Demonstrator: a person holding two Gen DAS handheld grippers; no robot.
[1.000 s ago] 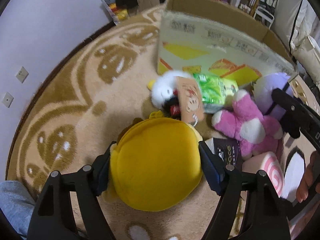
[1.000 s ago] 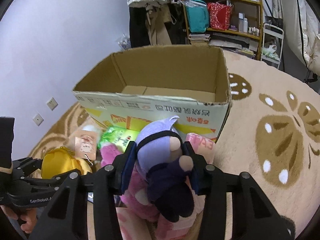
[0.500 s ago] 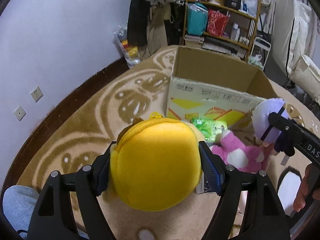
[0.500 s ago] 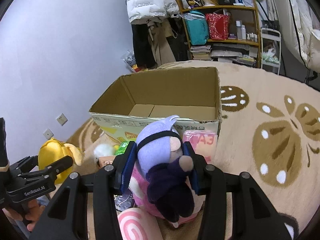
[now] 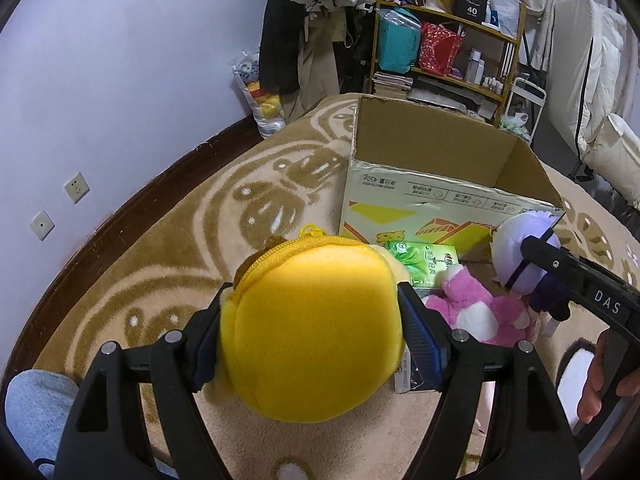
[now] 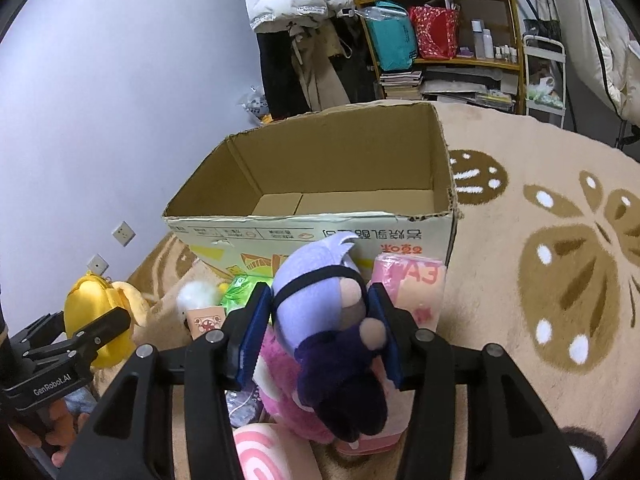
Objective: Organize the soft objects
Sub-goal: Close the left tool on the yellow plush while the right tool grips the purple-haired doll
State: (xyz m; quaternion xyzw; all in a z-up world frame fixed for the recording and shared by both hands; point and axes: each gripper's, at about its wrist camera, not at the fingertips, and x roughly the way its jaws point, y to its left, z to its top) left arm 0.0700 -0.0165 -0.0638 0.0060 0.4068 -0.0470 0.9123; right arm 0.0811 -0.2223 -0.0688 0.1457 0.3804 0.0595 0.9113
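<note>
Left tool [image 5: 312, 336]: clamped on a round yellow plush pouch with a zipper [image 5: 312, 320], held above the beige patterned carpet [image 5: 168, 248].
Right tool [image 6: 318, 334]: jaws just widening around a lilac-haired plush doll in dark purple [image 6: 332, 320] (pads look barely touching).
Open brown cardboard box [image 6: 344, 172]: just behind both toys.
</note>
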